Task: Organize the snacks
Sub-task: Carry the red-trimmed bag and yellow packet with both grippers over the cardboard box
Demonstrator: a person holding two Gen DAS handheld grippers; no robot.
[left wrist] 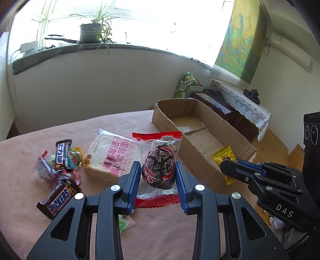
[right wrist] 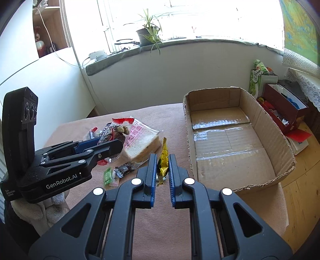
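The left hand-held gripper (left wrist: 158, 170) covers both sides of the red-wrapped date snack (left wrist: 159, 168), so contact there is hidden. In the right wrist view the yellow sachet (right wrist: 163, 160) shows edge-on, its print unreadable. The small green packet (left wrist: 123, 223) is half hidden behind a finger. The window (right wrist: 170, 18) is perhaps overexposed, so nothing outside shows

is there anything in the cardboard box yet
No, the cardboard box shows only its bare taped floor; the yellow packet sits between the right gripper fingers outside it.

Snack pile (left wrist: 60, 166) left of cardboard box (left wrist: 200, 124).
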